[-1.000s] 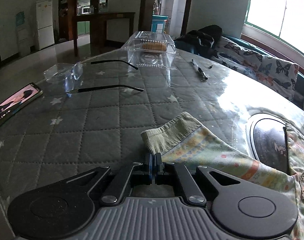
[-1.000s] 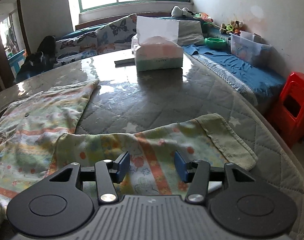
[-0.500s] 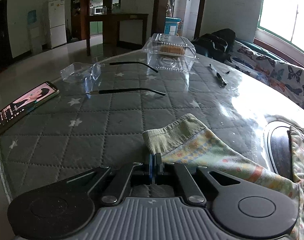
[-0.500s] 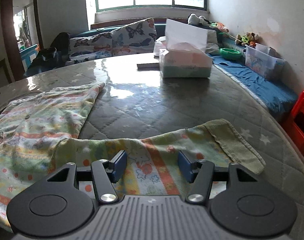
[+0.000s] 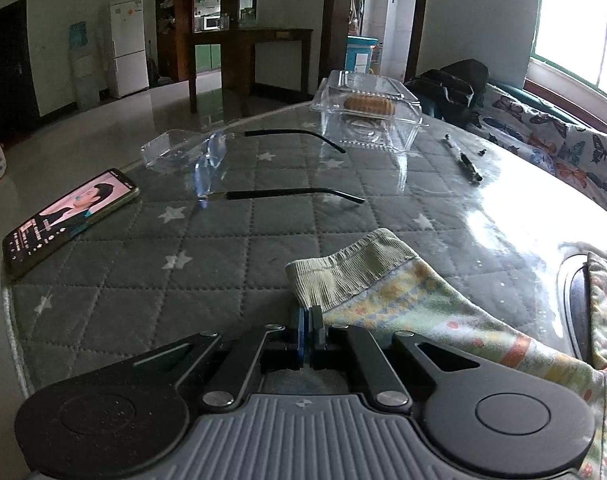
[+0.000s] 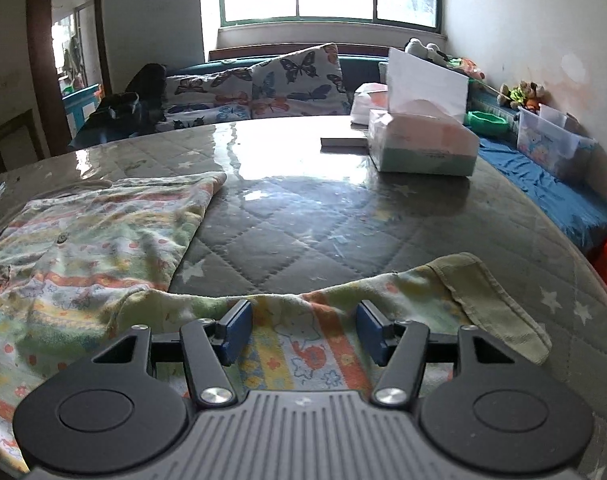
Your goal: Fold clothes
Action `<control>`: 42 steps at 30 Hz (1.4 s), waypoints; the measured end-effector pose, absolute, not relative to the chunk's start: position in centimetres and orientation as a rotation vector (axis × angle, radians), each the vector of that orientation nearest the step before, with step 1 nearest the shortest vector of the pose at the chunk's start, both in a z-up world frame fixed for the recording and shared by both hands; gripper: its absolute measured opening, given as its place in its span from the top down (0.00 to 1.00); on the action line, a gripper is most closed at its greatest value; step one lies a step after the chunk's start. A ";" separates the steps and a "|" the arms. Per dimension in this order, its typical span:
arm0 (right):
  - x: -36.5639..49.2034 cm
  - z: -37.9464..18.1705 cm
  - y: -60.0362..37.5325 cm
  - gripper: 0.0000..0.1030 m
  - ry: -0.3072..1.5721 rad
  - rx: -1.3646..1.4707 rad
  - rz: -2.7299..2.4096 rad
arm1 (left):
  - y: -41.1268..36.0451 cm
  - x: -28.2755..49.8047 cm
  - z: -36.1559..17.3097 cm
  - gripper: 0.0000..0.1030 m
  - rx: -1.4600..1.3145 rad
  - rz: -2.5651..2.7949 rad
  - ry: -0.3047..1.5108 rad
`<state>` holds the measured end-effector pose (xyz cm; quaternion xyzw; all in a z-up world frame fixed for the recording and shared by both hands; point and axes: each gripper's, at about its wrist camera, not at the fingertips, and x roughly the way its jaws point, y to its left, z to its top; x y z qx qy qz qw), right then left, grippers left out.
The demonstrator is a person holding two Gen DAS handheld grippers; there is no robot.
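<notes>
A child's patterned garment (image 6: 83,248) with pale green ribbed cuffs lies spread on the quilted table. In the left wrist view my left gripper (image 5: 309,322) is shut on the edge of one sleeve (image 5: 403,292) just below its ribbed cuff (image 5: 343,276). In the right wrist view my right gripper (image 6: 303,332) is open, its blue pads on either side of the other sleeve (image 6: 311,344), low over the cloth. That sleeve's cuff (image 6: 491,304) lies flat to the right.
In the left wrist view a phone (image 5: 69,220), clear glasses (image 5: 239,168), a clear plastic food box (image 5: 367,112) and a pen (image 5: 463,160) lie on the table. In the right wrist view a tissue box (image 6: 421,140) stands at the far right; a sofa (image 6: 263,84) lies behind.
Both views have shifted a little as the grippers moved. The left stays shut on the sleeve. The right stays open, and the sleeve cloth now bunches up between its pads.
</notes>
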<state>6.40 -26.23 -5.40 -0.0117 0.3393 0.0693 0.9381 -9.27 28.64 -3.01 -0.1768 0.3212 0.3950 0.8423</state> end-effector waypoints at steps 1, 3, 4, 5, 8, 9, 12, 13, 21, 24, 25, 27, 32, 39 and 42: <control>6.3 -5.4 -26.3 0.42 0.697 -0.026 0.146 | 28.7 -9.3 -3.0 0.98 -0.375 0.835 0.682; 6.1 -5.3 -26.5 0.42 0.708 -0.029 0.155 | 28.7 -9.4 -2.9 0.98 -0.371 0.830 0.689; 5.9 -5.2 -26.7 0.42 0.712 -0.030 0.155 | 28.8 -9.5 -2.9 0.98 -0.370 0.828 0.693; 5.7 -5.2 -27.0 0.42 0.716 -0.031 0.156 | 28.8 -9.5 -2.9 0.98 -0.369 0.826 0.695; 4.6 -5.2 -27.9 0.41 0.719 -0.045 0.149 | 28.9 -9.4 -2.9 0.97 -0.369 0.825 0.701; 4.3 -5.2 -28.2 0.41 0.721 -0.045 0.146 | 28.9 -9.4 -2.9 0.97 -0.360 0.826 0.705; 3.6 -5.1 -29.4 0.38 0.728 -0.039 0.126 | 28.7 -9.2 -2.8 0.88 -0.336 0.834 0.717; 3.3 -5.0 -29.8 0.38 0.737 -0.033 0.116 | 28.7 -9.3 -2.7 0.83 -0.334 0.841 0.719; 2.6 -3.7 -28.9 0.36 0.726 -0.023 0.156 | 27.2 -9.8 -1.5 0.33 -0.295 0.824 0.701; 2.9 -3.1 -27.2 0.31 0.709 -0.028 0.211 | 26.5 -9.9 -0.7 0.10 -0.297 0.813 0.681; 3.0 -3.0 -26.6 0.30 0.703 -0.035 0.228 | 26.2 -9.9 -0.4 0.08 -0.296 0.804 0.673; 3.2 -2.7 -25.3 0.30 0.692 -0.045 0.263 | 25.5 -9.7 0.0 0.04 -0.287 0.784 0.663; 3.1 -2.1 -22.1 0.24 0.665 -0.083 0.347 | 22.1 -8.8 0.7 0.00 -0.253 0.674 0.659; 1.4 -2.0 -17.0 0.20 0.642 -0.221 0.503 | 15.5 -6.5 0.2 0.00 -0.169 0.455 0.695; 0.4 -2.4 -15.2 0.20 0.641 -0.273 0.565 | 12.5 -5.5 -0.4 0.00 -0.114 0.369 0.708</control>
